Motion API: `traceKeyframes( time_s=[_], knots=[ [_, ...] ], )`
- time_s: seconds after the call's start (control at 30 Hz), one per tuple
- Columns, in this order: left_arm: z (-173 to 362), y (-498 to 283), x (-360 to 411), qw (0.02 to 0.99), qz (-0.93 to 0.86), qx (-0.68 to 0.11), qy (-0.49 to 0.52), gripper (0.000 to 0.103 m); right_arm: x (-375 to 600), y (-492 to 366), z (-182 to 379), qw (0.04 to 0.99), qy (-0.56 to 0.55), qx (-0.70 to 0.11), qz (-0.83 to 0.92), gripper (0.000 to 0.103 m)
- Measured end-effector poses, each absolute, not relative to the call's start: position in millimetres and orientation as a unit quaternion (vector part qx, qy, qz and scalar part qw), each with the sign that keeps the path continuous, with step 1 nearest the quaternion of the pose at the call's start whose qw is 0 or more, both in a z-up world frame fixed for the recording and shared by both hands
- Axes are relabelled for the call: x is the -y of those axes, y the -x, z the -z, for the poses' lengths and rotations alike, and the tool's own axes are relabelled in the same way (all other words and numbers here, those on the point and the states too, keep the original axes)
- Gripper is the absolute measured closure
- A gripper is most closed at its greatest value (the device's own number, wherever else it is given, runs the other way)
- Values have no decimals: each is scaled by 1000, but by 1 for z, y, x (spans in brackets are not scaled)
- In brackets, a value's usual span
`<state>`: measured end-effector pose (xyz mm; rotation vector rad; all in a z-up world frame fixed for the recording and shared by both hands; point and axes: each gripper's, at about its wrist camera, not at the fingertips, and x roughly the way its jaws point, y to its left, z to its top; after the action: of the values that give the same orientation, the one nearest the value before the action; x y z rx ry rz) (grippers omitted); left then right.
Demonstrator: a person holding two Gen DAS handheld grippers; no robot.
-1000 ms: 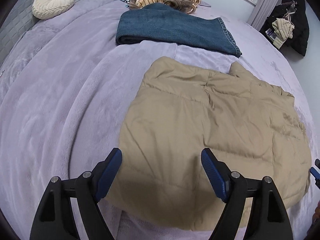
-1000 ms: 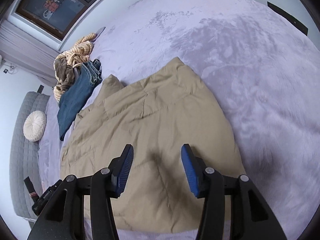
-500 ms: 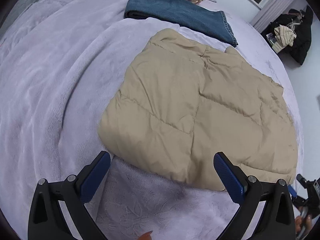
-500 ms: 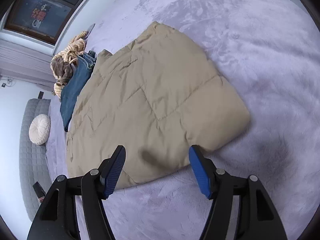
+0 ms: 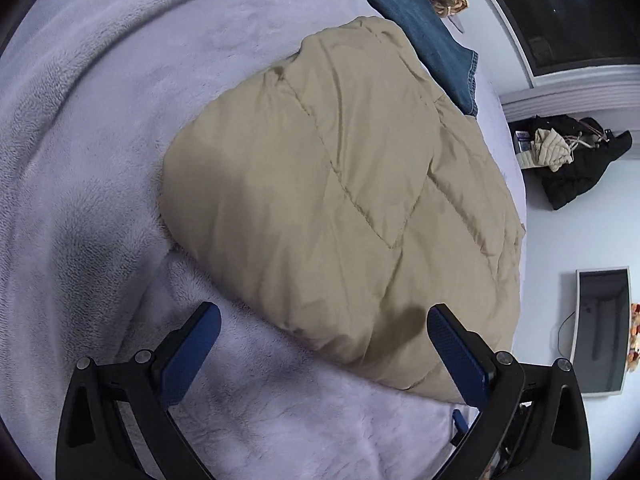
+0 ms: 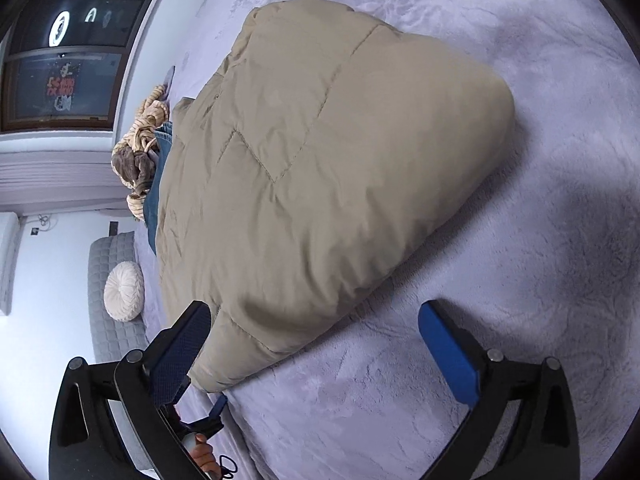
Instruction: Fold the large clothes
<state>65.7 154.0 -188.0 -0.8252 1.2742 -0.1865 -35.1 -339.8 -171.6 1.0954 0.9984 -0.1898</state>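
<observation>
Both tongs dropped nearer tan quilted jacket [image 5: 340, 200] | left tongs [image 5: 320, 344] spread | right tongs [image 6: 316, 340] opening, empty

Round cream cushion [image 6: 124, 297], dark window [image 5: 560, 12]

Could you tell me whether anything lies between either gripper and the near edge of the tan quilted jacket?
Nothing visible does. Only bare lilac blanket separates the left gripper and the opening right gripper from the tan quilted jacket.
</observation>
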Motion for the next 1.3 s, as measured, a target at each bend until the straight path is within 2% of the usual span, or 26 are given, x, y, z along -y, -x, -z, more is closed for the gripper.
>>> traceKeyframes(
  time_s=[0.4,0.47,0.53,0.6,0.63,0.67,0.7,0.73,0.8,0.93,1.07,1.3],
  knots=[
    [197,-118,-142,743,69,-539,391,0,337,-12,195,715,-555,-424,41,0],
    [200,-125,-142,747,52,-539,384,11,337,-20,202,705,-571,-418,39,0],
    [201,-127,-144,752,54,-539,375,55,338,-24,208,696,-587,-411,39,0],
    [197,-128,-145,752,82,-531,383,74,339,-26,209,692,-596,-406,39,1],
    [193,-128,-144,760,86,-529,368,77,339,-26,209,691,-597,-405,42,15],
    [185,-129,-140,773,92,-526,342,78,340,-24,209,690,-597,-406,50,32],
    [179,-129,-136,781,95,-526,323,80,341,-23,211,687,-599,-408,55,52],
    [173,-128,-132,790,100,-524,303,82,341,-22,211,684,-605,-404,53,62],
    [159,-126,-127,804,108,-518,271,82,339,-19,206,692,-600,-397,53,70],
    [134,-112,-128,825,129,-503,223,83,331,-11,189,711,-584,-387,50,77],
    [112,-88,-136,837,151,-492,182,83,320,5,174,724,-572,-383,43,78],
    [97,-19,-164,834,168,-491,185,83,300,51,156,722,-546,-423,43,80]
  ],
)
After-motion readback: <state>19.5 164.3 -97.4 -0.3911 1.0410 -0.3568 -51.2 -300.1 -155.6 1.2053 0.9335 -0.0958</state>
